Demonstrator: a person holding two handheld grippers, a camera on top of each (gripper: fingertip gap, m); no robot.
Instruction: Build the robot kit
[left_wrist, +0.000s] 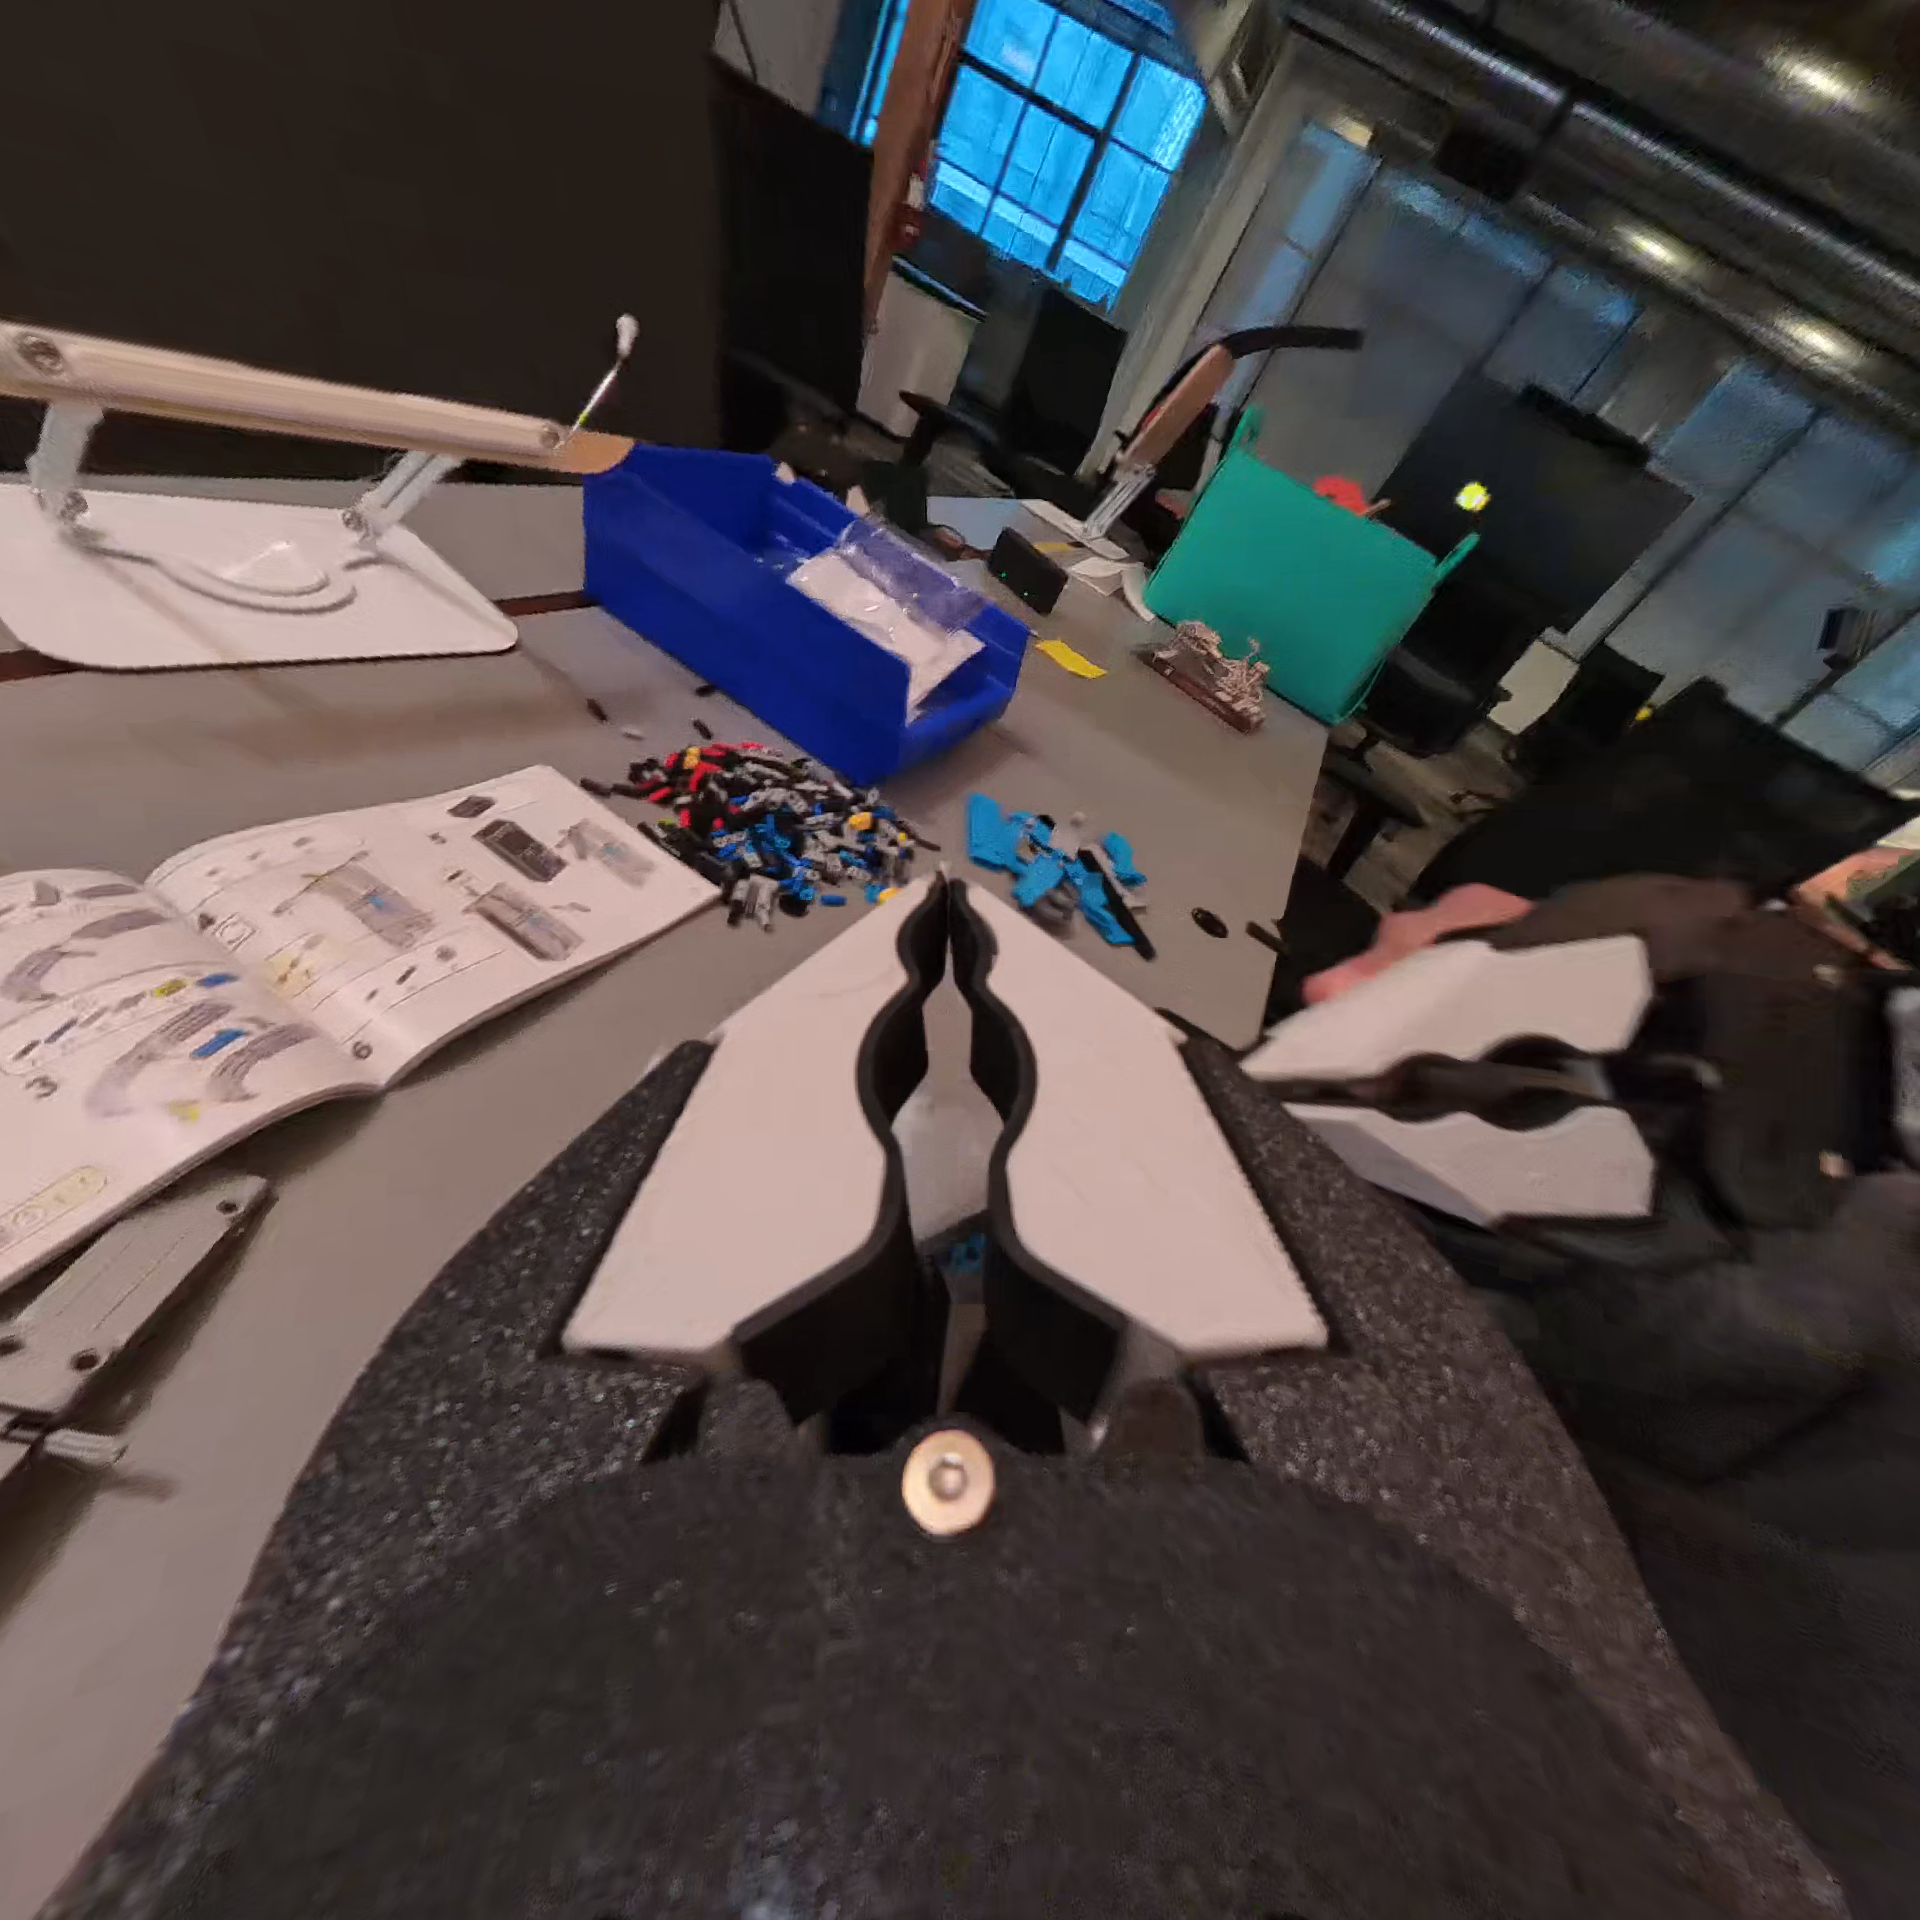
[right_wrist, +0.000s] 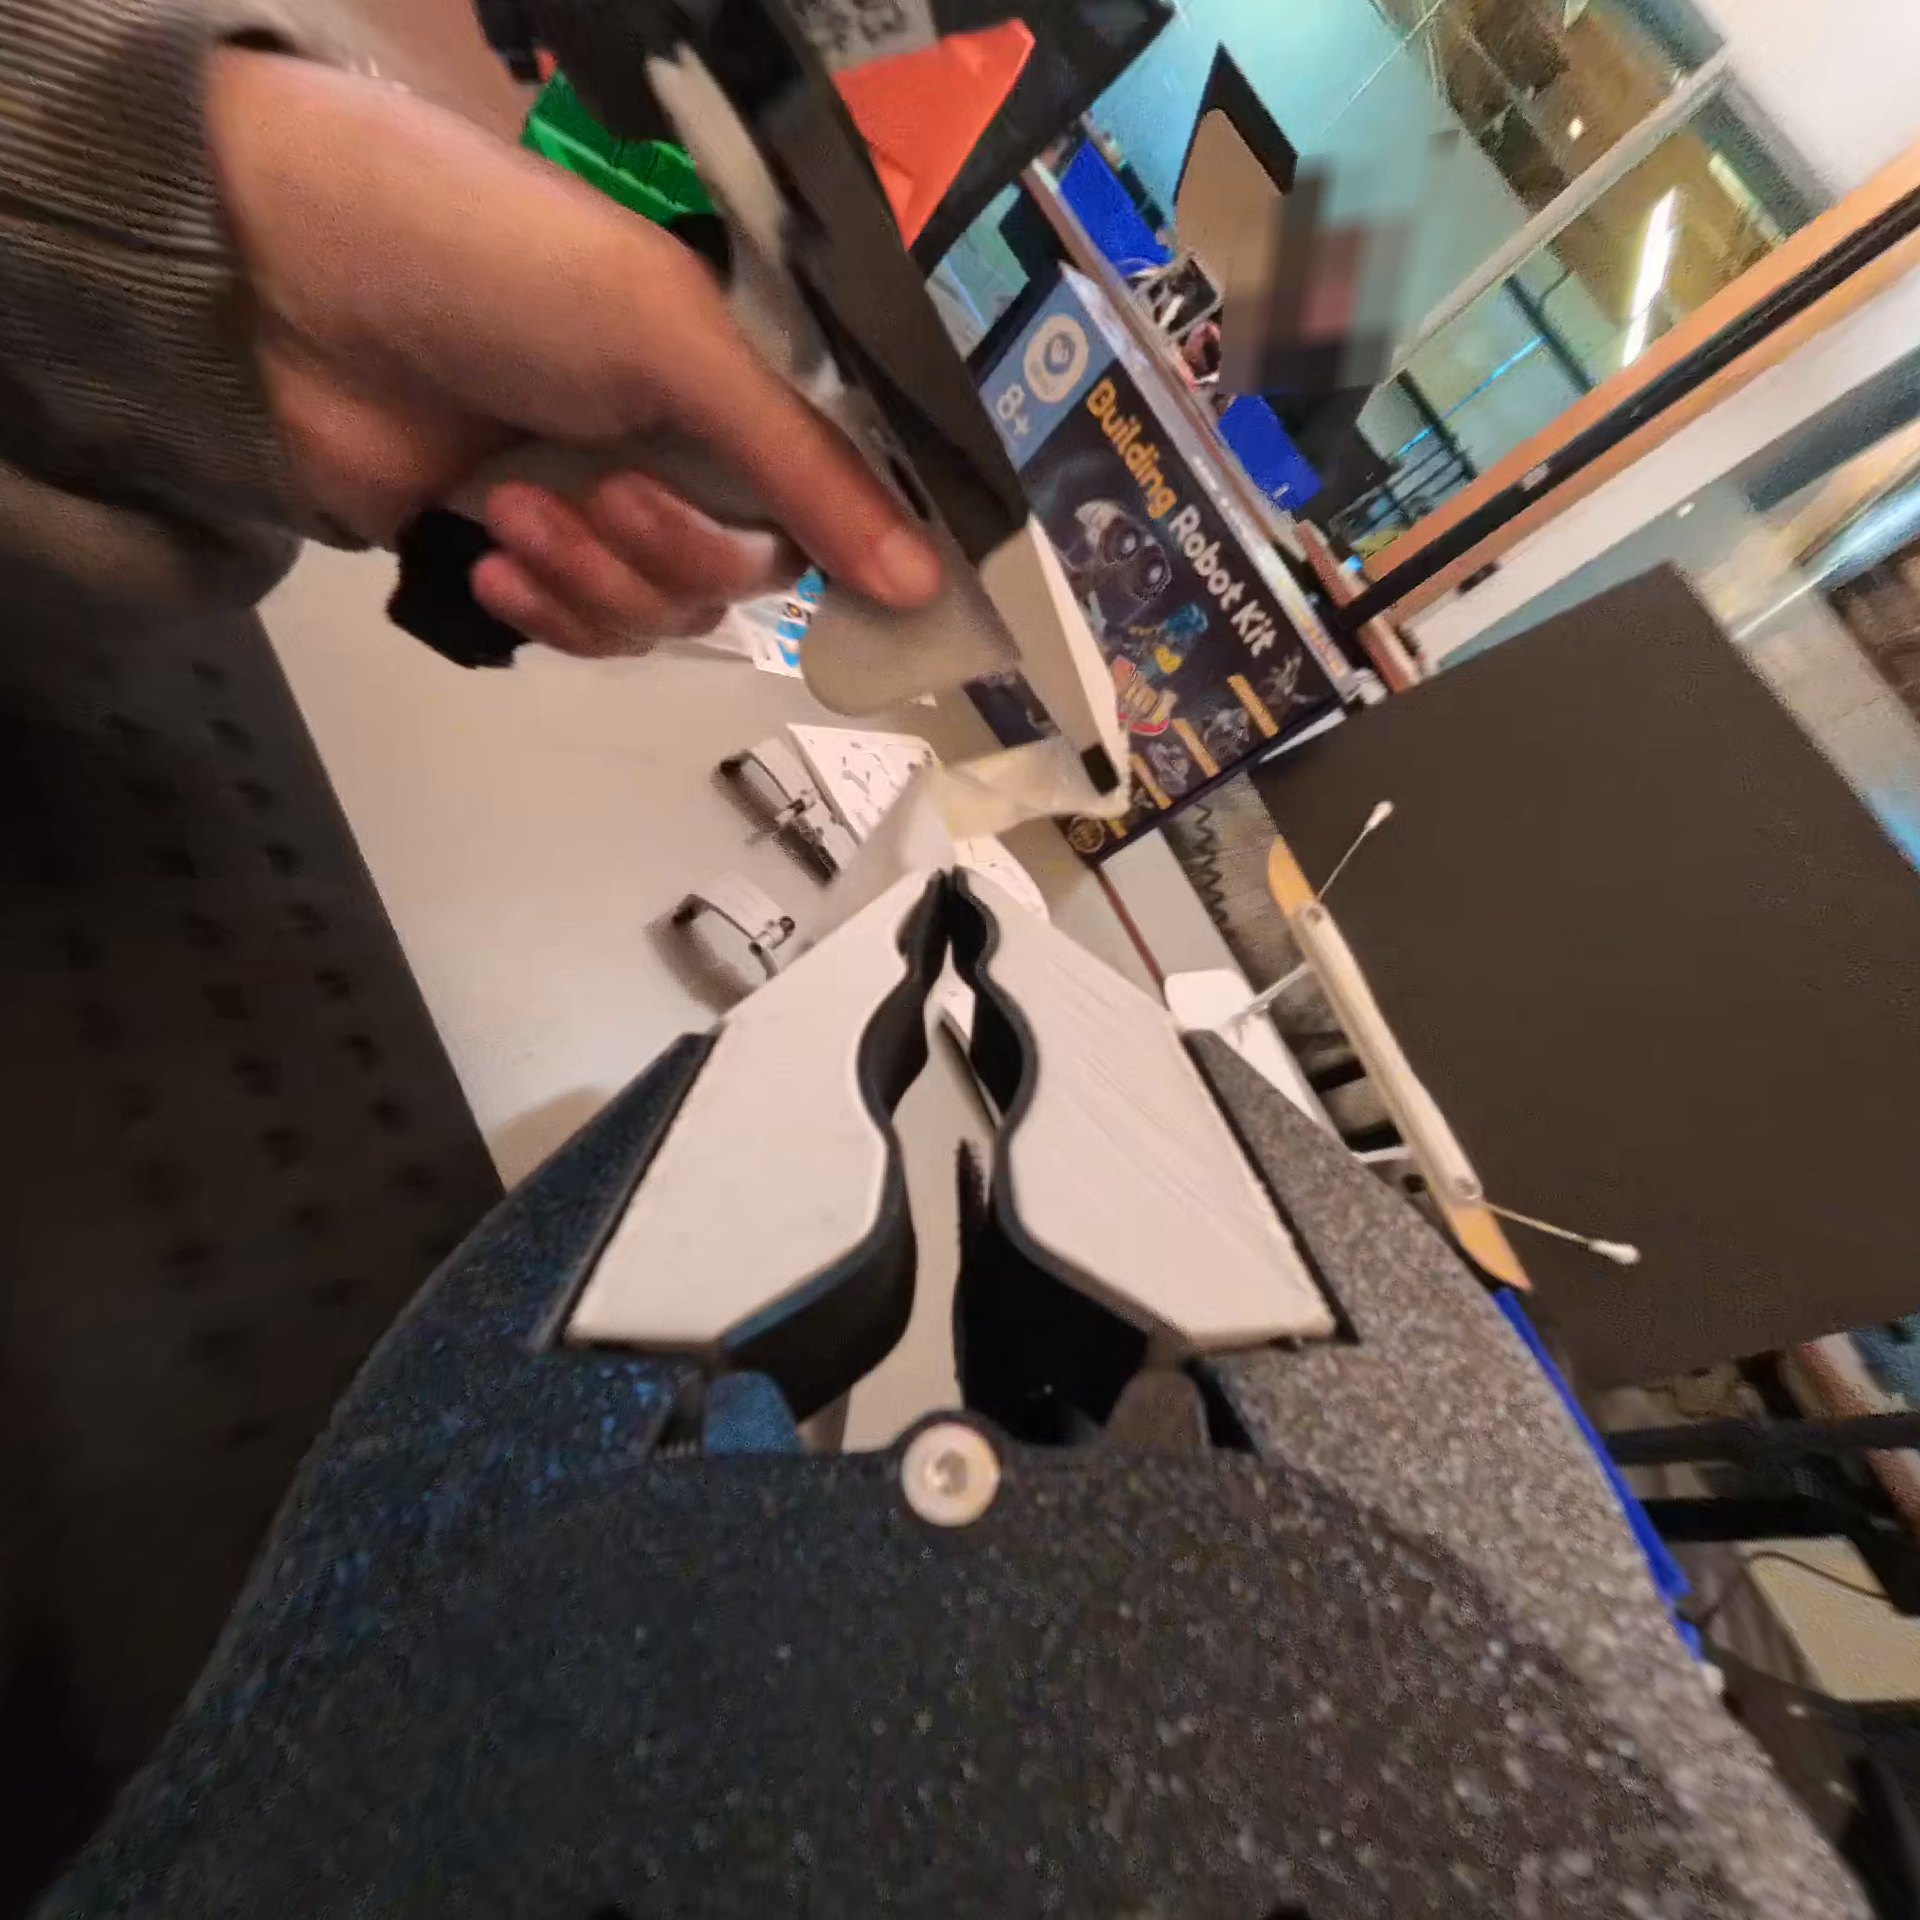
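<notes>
My left gripper (left_wrist: 943, 899) is shut and held above the grey table (left_wrist: 520, 1195). It points at a pile of small coloured bricks (left_wrist: 769, 821) and a blue part-built model (left_wrist: 1060, 873). In the right wrist view a hand (right_wrist: 499, 353) holds this left gripper (right_wrist: 1101, 769), and a crumpled scrap of clear plastic (right_wrist: 1008, 800) hangs from its tip. My right gripper (right_wrist: 951, 888) is shut and empty, just below that scrap. It also shows blurred at the right of the left wrist view (left_wrist: 1262, 1081), off the table's edge.
An open instruction booklet (left_wrist: 312, 966) lies at the left. A blue bin (left_wrist: 727, 582) holding a plastic bag, a white stand (left_wrist: 239, 592), a green bag (left_wrist: 1299, 592) and a small metal model (left_wrist: 1210, 665) stand behind. A dark printed box (right_wrist: 1174, 582) and two clips (right_wrist: 769, 800) show on the right.
</notes>
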